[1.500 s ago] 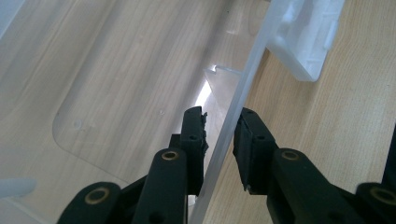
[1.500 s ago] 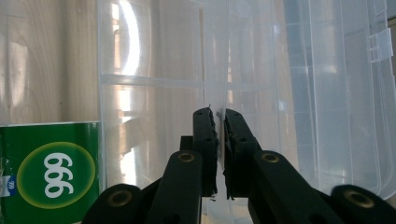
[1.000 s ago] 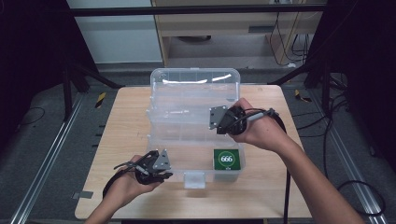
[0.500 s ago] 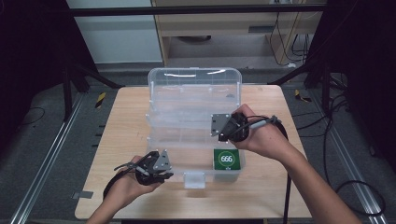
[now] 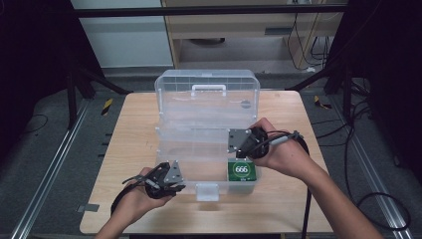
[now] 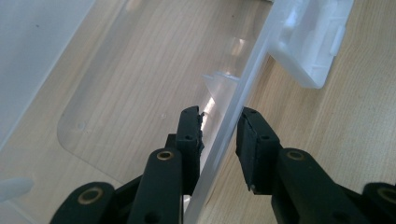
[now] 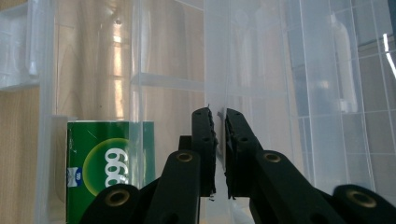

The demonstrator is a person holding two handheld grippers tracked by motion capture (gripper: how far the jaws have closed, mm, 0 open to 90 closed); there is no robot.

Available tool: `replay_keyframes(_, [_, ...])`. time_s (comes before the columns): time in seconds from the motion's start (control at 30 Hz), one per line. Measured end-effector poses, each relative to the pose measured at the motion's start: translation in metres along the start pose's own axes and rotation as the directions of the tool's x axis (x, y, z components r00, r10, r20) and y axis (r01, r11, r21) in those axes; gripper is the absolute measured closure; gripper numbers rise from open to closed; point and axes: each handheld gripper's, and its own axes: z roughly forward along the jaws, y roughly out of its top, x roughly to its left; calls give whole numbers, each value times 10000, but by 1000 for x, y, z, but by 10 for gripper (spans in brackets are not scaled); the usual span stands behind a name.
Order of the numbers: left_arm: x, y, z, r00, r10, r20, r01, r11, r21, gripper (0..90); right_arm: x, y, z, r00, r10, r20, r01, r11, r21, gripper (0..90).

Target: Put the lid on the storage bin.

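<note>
A clear plastic toolbox stands open on the wooden table, its lid tipped back. A clear inner tray lies across the box. My right gripper is at the tray's right end, shut on the thin tray wall that runs between its jaws, right gripper. Below it a green carton marked 666 lies in the box's front right corner. My left gripper is open and straddles the box's front wall, one jaw inside and one outside.
A white latch hangs at the middle of the box's front, just right of the left gripper. The lid carries a white handle. Bare tabletop lies left and right of the box. Dark frame posts stand beyond the table.
My right gripper has drawn down toward the person along the box, with the tray wall in it. The left gripper has stayed at the front wall.
</note>
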Motion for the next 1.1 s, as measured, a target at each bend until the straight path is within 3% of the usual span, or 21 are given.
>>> replay_keyframes(0.97, [-7,0,2,9999,68,-134,-71,9998,-191,704,15,-5,-4,9997,31,-227,-38,9995,-307,834])
replay_keyframes(1.07, [-8,0,2,9997,74,-240,-79,9997,-210,692,16,-5,-4,9997,62,-250,-71,9994,-340,833])
replay_keyframes(1.1, [-9,0,1,9998,53,-199,-60,9995,-314,651,16,-6,-5,9996,74,-283,-84,9994,-348,832])
